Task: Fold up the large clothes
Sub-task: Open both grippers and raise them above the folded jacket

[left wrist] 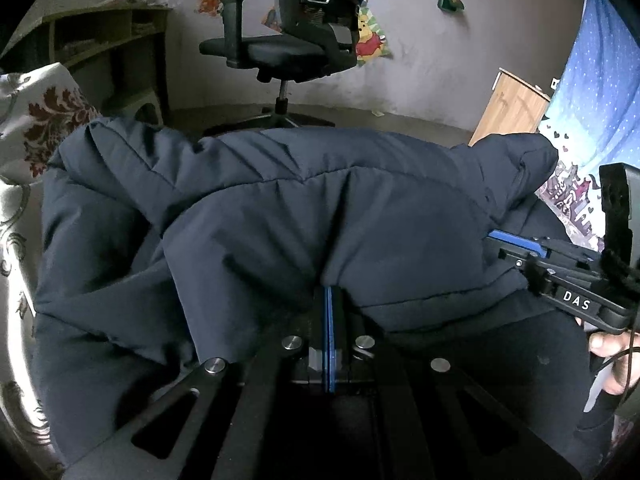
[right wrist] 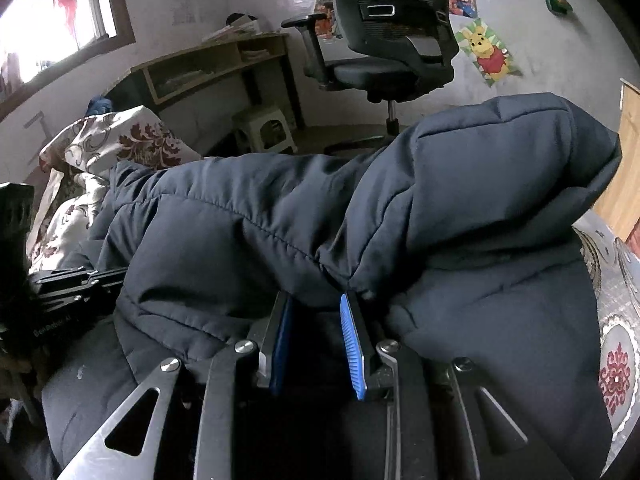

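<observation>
Left gripper [left wrist: 330, 300]: jaws pressed together, blue pads meeting edge to edge, tips tucked under a fold of the navy puffer jacket [left wrist: 280, 208]. Clenched on the jacket edge, as far as the left wrist view shows; the fabric hides the very tips.

Right gripper [right wrist: 318, 308]: jaws clearly apart, a wide gap between the blue pads [right wrist: 352, 340]. Tips sit under the hem of the jacket [right wrist: 320, 220] at 12 o'clock, with fabric draped over both. Cannot tell if anything is pinched; it reads as released.

The jacket lies bunched on a patterned bedspread [left wrist: 24, 128], filling the centre of both views.

Left wrist view only:
- right gripper [left wrist: 496, 238] at 3 o'clock, its blue pad buried in the jacket's side
- person's hand [left wrist: 608, 356] at 4 o'clock
- blue dotted fabric [left wrist: 600, 80] at 2 o'clock

Right wrist view only:
- window [right wrist: 60, 12] at 10 o'clock
- small stool [right wrist: 266, 128] under the desk [right wrist: 208, 60]
- left gripper's black body [right wrist: 68, 284] at 9 o'clock, its tips hidden by the jacket

Both views: office chair [left wrist: 296, 40] at 12 o'clock, cartoon bear poster [left wrist: 370, 38] on the wall, wooden panel [left wrist: 512, 108] at 2–3 o'clock.
</observation>
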